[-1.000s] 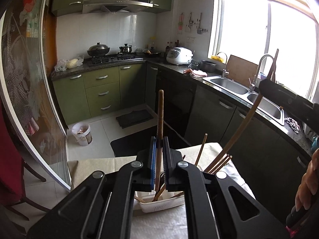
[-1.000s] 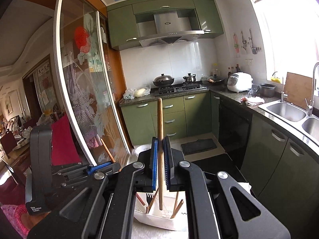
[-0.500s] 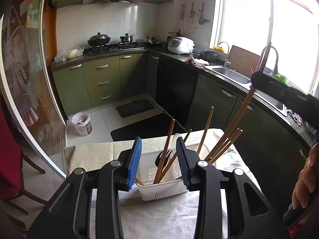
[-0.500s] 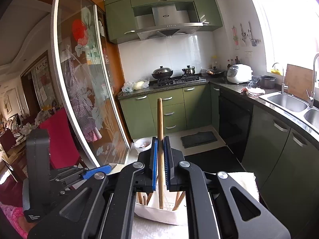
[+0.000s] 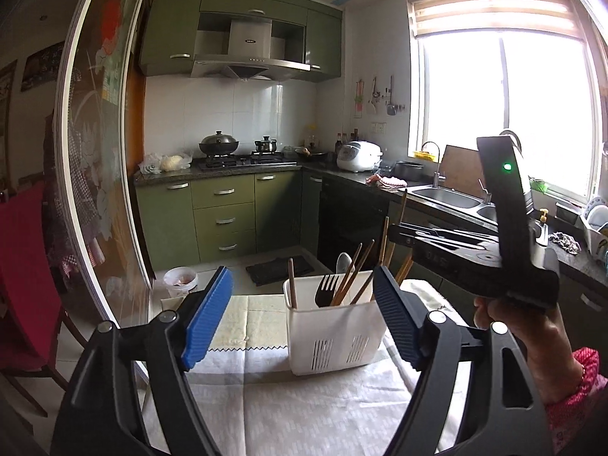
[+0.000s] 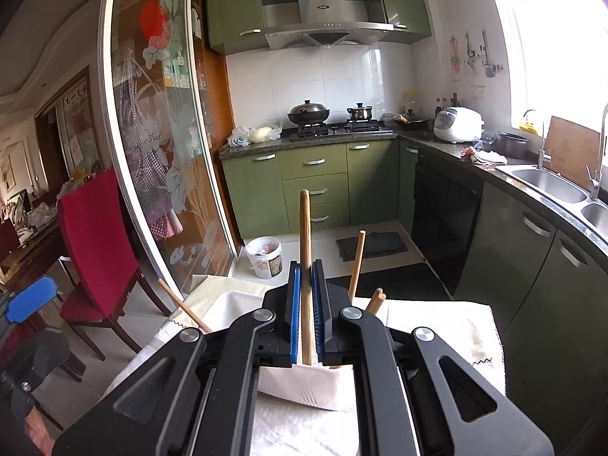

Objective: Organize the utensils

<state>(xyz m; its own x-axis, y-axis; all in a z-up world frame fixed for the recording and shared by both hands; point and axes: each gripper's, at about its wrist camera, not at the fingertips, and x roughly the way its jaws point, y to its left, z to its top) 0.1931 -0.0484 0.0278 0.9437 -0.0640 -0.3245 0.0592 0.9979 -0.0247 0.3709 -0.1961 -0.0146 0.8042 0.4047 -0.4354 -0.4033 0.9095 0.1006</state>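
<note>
Wooden utensil (image 6: pixel 305 235) was clenched upright in right gripper (image 6: pixel 306 315) over white caddy (image 5: pixel 334 336) mid-table, left gripper (image 5: pixel 300 315) released and empty; insertion step, next move likely lowering then letting go

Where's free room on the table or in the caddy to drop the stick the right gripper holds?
Bare tablecloth lies in front of the white caddy and to its left, between caddy and left gripper. Inside, the left end holds one wooden stick; fork, spoon and chopsticks crowd the middle and right.
</note>
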